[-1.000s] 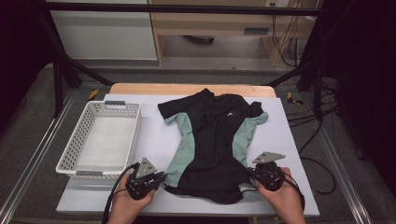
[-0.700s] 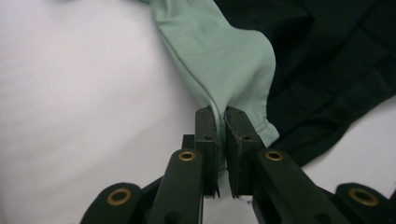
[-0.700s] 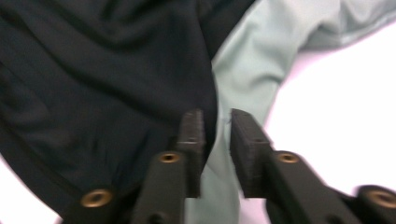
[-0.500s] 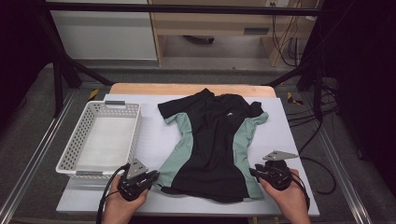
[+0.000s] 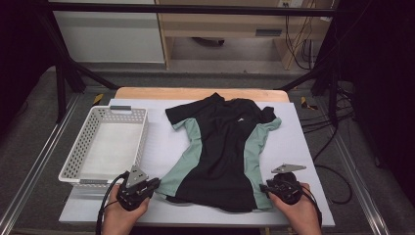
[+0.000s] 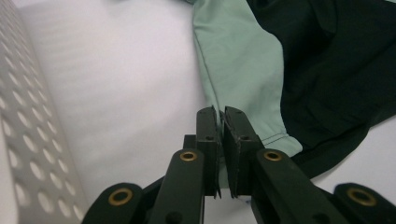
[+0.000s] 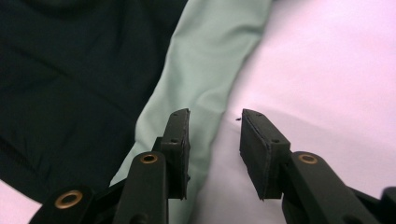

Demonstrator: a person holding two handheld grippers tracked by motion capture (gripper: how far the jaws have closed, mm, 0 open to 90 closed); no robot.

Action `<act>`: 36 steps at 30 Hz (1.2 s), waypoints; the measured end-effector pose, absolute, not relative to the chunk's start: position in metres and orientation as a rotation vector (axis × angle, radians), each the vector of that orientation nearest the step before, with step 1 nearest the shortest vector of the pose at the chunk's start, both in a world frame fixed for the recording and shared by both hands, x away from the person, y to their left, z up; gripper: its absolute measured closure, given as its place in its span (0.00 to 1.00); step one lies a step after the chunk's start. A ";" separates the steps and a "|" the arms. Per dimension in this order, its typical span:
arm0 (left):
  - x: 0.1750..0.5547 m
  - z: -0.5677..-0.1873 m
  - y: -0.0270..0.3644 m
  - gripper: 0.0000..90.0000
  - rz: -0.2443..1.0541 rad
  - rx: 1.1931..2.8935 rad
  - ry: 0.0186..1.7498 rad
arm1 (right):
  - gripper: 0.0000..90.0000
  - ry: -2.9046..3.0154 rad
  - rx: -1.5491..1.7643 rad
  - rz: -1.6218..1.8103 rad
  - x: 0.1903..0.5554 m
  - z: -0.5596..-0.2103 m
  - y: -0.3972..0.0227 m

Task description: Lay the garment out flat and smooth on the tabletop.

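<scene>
The left gripper [image 6: 220, 154] has its jaws clamped on the pale green side panel at the bottom hem of the shirt [image 5: 222, 152], a thin fold of cloth pinched between the pads; that grip pins this corner of the hem so the garment can be drawn flat. The right gripper [image 7: 212, 154] has just been opening its jaws: they now stand apart with the edge of the other green panel lying loose beside the left-hand jaw and bare white counter [image 5: 303, 147] between them, pressing on nothing, so that corner looks released where it lies. Ahead of both sets of jaws the shirt spreads face up on the counter, hem toward the person, collar at the far end, sleeves out to either side, which suits smoothing or folding. Off to the side of the left jaws stands a white perforated basket [image 5: 78, 161], empty, likely waiting for the finished garment. Counted: one shirt, one basket, two grippers.
</scene>
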State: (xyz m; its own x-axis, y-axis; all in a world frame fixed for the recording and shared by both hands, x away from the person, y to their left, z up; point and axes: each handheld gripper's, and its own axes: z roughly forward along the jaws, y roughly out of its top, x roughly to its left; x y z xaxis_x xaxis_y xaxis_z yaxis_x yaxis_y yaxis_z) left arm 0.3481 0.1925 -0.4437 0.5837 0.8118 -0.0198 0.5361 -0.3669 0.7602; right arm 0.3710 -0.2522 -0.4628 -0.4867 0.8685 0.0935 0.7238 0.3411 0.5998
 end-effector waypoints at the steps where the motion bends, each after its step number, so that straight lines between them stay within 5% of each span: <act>1: 0.347 -0.443 0.194 0.96 0.465 2.063 1.069 | 0.69 2.368 1.432 0.859 0.371 -0.463 -0.250; 11: 0.350 -0.452 0.182 0.87 0.458 2.112 1.042 | 0.72 2.392 1.389 0.816 0.371 -0.466 -0.240; 17: 0.350 -0.454 0.174 0.75 0.491 2.136 1.024 | 0.98 2.430 1.319 0.799 0.370 -0.463 -0.238; 31: 0.353 -0.464 0.151 0.64 0.463 2.156 0.997 | 0.97 2.377 1.365 0.848 0.364 -0.451 -0.274; 36: 0.354 -0.468 0.149 0.63 0.475 2.180 0.988 | 0.81 2.339 1.357 0.872 0.367 -0.453 -0.273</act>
State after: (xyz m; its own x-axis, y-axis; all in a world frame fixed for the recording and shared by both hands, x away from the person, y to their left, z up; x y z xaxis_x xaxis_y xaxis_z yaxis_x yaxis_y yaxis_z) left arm 0.3538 0.1488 -0.4677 0.6441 0.7636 0.0454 0.5121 -0.4745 0.7159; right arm 0.3666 -0.2726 -0.4532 -0.5093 0.8596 0.0428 0.6780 0.3700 0.6352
